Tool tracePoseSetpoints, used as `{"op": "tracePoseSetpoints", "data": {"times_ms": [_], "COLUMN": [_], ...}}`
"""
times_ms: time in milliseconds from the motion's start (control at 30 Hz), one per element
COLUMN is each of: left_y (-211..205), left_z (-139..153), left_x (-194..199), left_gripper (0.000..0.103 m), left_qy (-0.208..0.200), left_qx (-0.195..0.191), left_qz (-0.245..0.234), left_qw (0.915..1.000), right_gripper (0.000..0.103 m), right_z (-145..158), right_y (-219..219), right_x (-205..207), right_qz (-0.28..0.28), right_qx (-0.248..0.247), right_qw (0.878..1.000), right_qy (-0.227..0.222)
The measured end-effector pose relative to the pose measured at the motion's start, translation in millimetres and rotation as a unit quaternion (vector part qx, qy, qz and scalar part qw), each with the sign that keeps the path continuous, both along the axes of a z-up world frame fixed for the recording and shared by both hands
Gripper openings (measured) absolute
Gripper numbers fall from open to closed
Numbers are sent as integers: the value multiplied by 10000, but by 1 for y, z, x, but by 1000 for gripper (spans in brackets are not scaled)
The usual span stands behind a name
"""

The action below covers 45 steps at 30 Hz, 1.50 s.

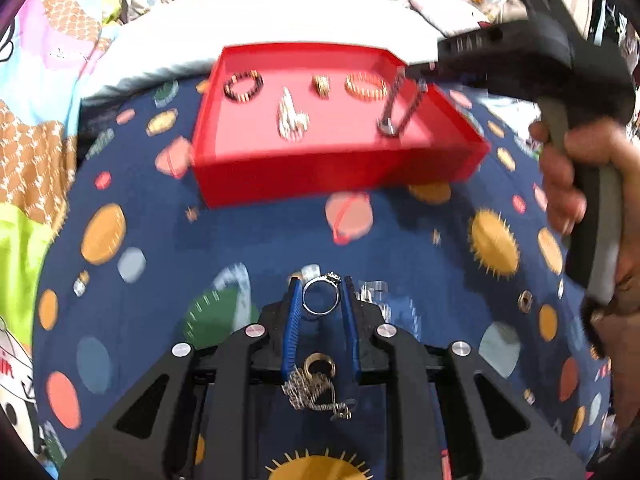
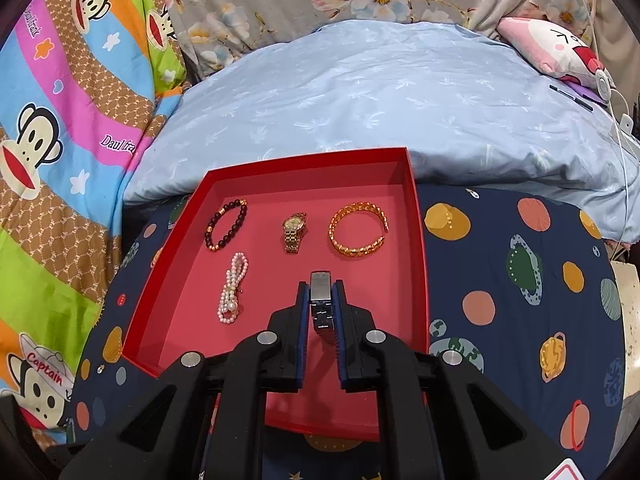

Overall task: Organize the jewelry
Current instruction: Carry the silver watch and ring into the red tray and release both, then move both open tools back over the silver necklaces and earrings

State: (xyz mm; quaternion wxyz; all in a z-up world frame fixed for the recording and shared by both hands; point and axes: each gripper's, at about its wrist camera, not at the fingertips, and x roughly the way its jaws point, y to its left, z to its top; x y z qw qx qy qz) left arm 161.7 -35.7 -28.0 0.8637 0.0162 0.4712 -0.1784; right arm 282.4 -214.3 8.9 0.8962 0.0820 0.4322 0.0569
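In the left wrist view my left gripper [image 1: 321, 286] is shut on a silver ring [image 1: 321, 295] with a stone, held upright between the blue pads above the navy planet-print cloth [image 1: 400, 240]. A gold ring [image 1: 318, 364] and a tangled chain [image 1: 316, 394] lie on the cloth beneath it. My right gripper [image 2: 320, 285] is shut on a silver watch [image 2: 320, 300], which hangs over the red tray [image 2: 416, 240]. The tray holds a dark bead bracelet [image 2: 226, 224], a gold watch [image 2: 294, 232], a gold bangle [image 2: 358, 229] and a pearl bracelet [image 2: 232, 288]. From the left wrist, the right gripper [image 1: 412, 72] shows blurred over the tray's right side.
A person's hand [image 1: 568, 168] grips the right tool's handle at the right. Another small ring [image 1: 524, 300] lies on the cloth near it. A pale blue pillow [image 2: 380, 100] lies behind the tray, cartoon bedding [image 2: 72, 140] to the left and a pink cushion [image 2: 556, 48] at the far right.
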Motion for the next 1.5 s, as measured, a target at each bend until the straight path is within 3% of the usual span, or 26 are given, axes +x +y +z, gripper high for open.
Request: {"op": "tracePoseSetpoints", "data": {"times_ms": [300,400,567,700,767,833,1067,1133,1500], "left_y": [-2,-10,-18,-17,-14,-12,8,12,36], "left_z": [63,59,27,12,12,15,23,27,24], "left_x": [92,130,168,169,166,160,147,139,95], "left_gripper": [19,19,19,21,47,61,62,62,62], "left_qy": [-843,-813,-431,-203,-219,-338,-296,-384,-242], "left_qx": [-102,-36,186,207,199,232,-95,-11,-78], "left_qz": [274,378,561,630,737,879,988,1053,1033], "left_qw": [9960,9960,9973,9976,9968,9953,9946,9937,9943], "right_gripper": [10,10,11,18,20,20,20,20,20], "right_z": [23,13,-20,-24,-22,-20,-23,-29,-15], "right_y": [1,2,-4,-10,-12,-12,6,11,7], "right_x": [32,42,28,-2,-13,-14,13,17,-23], "right_qz": [-41,-75,-83,-119,-137,-120,190,213,28], "right_qx": [-74,-135,-124,-8,-13,-25,-188,-211,-62], "right_qw": [9996,9996,9998,9998,9998,9998,9993,9991,9999], "right_qy": [-288,-241,147,182,144,134,246,315,114]}}
